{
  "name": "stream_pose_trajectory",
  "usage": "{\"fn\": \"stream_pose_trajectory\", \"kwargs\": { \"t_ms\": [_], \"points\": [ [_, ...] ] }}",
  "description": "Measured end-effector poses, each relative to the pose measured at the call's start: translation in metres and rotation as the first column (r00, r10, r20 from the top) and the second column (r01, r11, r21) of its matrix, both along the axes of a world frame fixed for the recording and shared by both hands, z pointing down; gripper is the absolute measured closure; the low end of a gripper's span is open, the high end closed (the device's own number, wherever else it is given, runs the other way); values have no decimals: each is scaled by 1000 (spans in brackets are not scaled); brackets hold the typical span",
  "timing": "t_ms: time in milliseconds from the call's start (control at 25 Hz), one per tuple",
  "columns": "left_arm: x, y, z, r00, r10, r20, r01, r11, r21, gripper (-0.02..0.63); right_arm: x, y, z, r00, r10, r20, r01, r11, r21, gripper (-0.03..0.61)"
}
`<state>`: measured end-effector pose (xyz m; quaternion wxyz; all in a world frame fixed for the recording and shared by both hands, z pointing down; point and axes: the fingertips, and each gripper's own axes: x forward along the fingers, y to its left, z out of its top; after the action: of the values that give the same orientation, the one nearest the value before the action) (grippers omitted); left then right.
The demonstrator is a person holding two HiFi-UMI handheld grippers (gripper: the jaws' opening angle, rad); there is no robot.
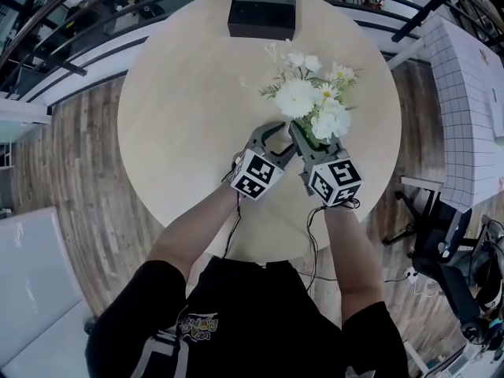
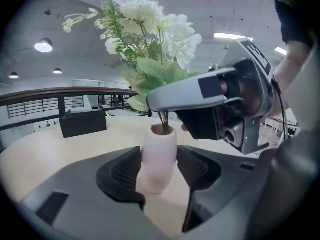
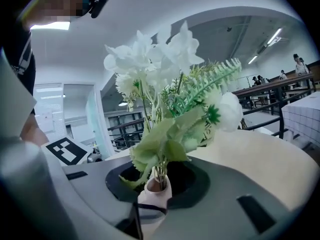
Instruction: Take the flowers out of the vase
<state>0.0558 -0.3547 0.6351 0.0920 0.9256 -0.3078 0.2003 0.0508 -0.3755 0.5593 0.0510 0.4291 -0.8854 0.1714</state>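
Note:
White flowers with green leaves point(image 1: 311, 97) stand in a small pale pink vase point(image 2: 159, 156) on the round wooden table point(image 1: 189, 93). My left gripper point(image 1: 281, 136) is shut on the vase, with a ribbed pad against each of its sides. My right gripper point(image 1: 309, 136) reaches in from the right just above the vase mouth. In the right gripper view the stems point(image 3: 159, 173) rise between its jaws point(image 3: 156, 178). A little room shows on both sides of them, so this gripper is open. In the head view the blooms hide the vase.
A black box point(image 1: 262, 8) sits at the table's far edge. Right of the round table are a white grid-patterned table point(image 1: 472, 93) and a black office chair point(image 1: 441, 235). Dark railings point(image 1: 71, 30) run behind it. People point(image 3: 300, 61) stand far off.

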Motion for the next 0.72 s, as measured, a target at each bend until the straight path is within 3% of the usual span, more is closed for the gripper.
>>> {"fn": "stream_pose_trajectory", "kwargs": {
  "t_ms": [720],
  "points": [
    [-3, 0, -1, 999, -19, 28, 19, 1000, 2, 382, 23, 8, -123, 986, 42, 162, -66, 988, 140, 508]
  ]
}}
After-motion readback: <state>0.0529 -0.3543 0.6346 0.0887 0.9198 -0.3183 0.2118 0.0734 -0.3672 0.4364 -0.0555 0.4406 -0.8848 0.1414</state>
